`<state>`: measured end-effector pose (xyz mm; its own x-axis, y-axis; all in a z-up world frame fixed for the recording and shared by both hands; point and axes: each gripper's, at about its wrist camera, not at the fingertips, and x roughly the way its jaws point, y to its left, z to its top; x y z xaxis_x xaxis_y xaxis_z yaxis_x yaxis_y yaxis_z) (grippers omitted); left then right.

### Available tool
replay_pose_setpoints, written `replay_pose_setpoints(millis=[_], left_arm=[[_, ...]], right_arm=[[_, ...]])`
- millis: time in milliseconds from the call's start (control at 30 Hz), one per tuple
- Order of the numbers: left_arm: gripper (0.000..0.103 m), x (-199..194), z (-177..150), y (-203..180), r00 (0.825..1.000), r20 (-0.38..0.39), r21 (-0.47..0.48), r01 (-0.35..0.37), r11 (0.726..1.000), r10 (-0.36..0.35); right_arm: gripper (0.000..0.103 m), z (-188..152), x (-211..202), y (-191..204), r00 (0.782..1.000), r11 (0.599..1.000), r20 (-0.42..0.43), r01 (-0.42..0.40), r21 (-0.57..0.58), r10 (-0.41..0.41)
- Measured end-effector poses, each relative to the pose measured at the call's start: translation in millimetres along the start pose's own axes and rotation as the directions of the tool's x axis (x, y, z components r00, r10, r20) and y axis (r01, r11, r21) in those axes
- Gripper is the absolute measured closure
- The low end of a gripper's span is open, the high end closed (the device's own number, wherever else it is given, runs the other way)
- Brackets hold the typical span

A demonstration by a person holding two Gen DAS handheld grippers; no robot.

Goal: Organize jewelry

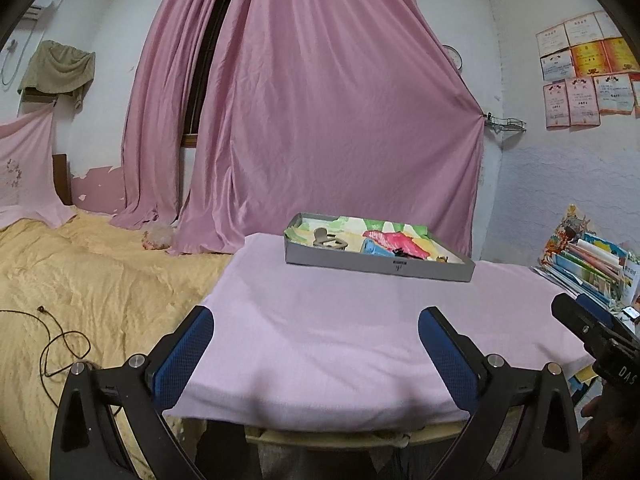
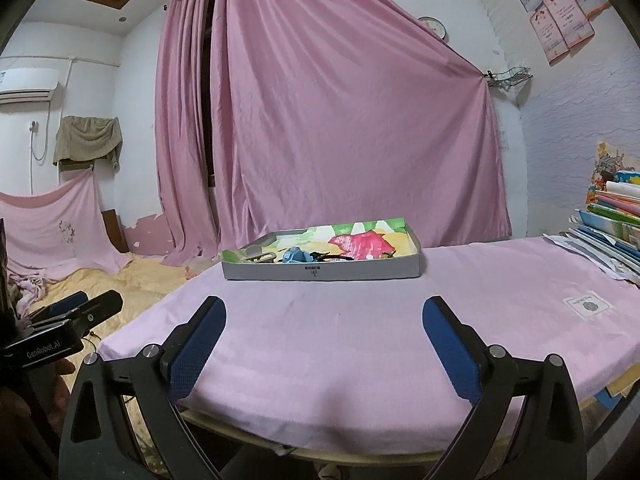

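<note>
A shallow grey tray [image 1: 376, 266] with a colourful printed lining sits at the far side of the pink-covered table [image 1: 340, 328]. It holds small jewelry pieces: a beige clip-like piece [image 1: 326, 240], a blue piece [image 1: 374, 249] and a dark piece [image 1: 404, 255]. The tray also shows in the right wrist view [image 2: 320, 273], with the blue piece [image 2: 297, 256] and a dark piece [image 2: 332, 257]. My left gripper [image 1: 316, 322] is open and empty, well short of the tray. My right gripper [image 2: 324, 312] is open and empty, also short of it.
A stack of books and papers [image 2: 612, 232] lies at the table's right edge. A small white label [image 2: 587, 305] is on the cloth. A yellow bedspread [image 1: 80, 280] with a black cable [image 1: 60, 344] lies left. Pink curtains [image 1: 320, 100] hang behind.
</note>
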<state>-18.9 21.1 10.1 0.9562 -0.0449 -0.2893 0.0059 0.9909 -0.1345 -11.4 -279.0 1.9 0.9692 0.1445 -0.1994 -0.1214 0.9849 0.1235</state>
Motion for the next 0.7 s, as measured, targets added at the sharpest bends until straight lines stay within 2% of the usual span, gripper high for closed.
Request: replay_pose_setpoints(millis=[233, 700], left_arm=[[0.0, -8, -8, 4, 1.0, -0.006, -0.01, -0.013, 1.0, 0.013], [0.0, -8, -9, 5, 1.0, -0.005, -0.01, -0.021, 1.0, 0.021]], right_arm=[[0.006, -10, -14, 2, 1.0, 1.0, -0.004, -0.012, 0.0, 0.012], [0.005, -11, -9, 5, 1.0, 1.0, -0.021, -0.013, 0.0, 0.013]])
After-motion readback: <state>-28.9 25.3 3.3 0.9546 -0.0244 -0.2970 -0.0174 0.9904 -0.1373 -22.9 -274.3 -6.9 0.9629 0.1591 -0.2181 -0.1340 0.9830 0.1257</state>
